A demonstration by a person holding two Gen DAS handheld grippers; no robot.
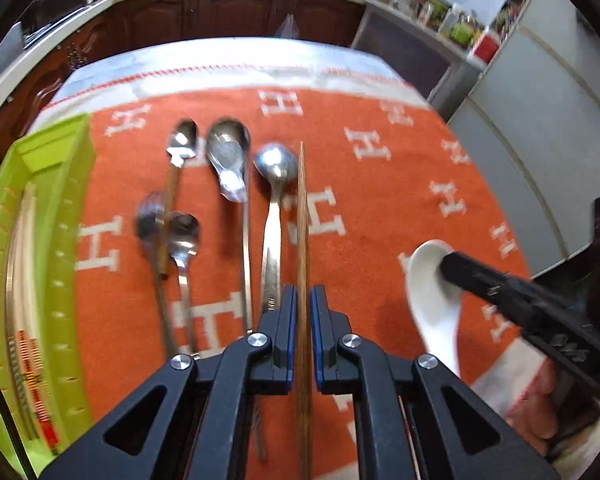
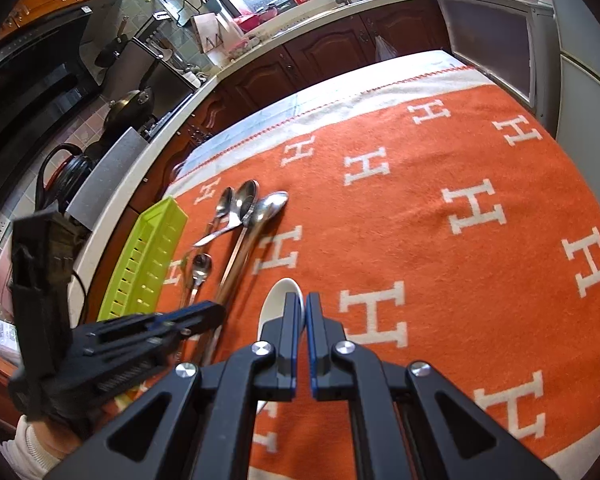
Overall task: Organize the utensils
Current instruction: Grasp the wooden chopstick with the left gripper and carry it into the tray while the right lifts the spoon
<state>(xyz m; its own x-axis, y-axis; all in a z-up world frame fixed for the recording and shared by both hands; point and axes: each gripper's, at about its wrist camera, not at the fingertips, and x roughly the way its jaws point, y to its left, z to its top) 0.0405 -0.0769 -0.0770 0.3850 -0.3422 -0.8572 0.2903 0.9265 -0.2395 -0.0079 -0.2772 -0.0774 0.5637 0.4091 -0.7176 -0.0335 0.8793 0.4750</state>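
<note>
Several metal spoons [image 1: 230,156] lie in a row on the orange cloth, and they also show in the right wrist view [image 2: 246,200]. My left gripper [image 1: 303,300] is shut on a wooden chopstick [image 1: 303,216] that runs forward between its fingers. A white ceramic spoon [image 1: 432,280] lies to the right. My right gripper [image 2: 302,308] is nearly shut over the white spoon [image 2: 274,300], fingers just above its bowl; whether it grips is unclear. It also shows in the left wrist view [image 1: 452,266].
A lime-green slotted tray [image 1: 40,240] stands at the table's left edge, also in the right wrist view [image 2: 148,260]. The orange cloth with white H letters [image 2: 460,220] covers the table. Kitchen counter and cabinets [image 2: 300,52] lie beyond.
</note>
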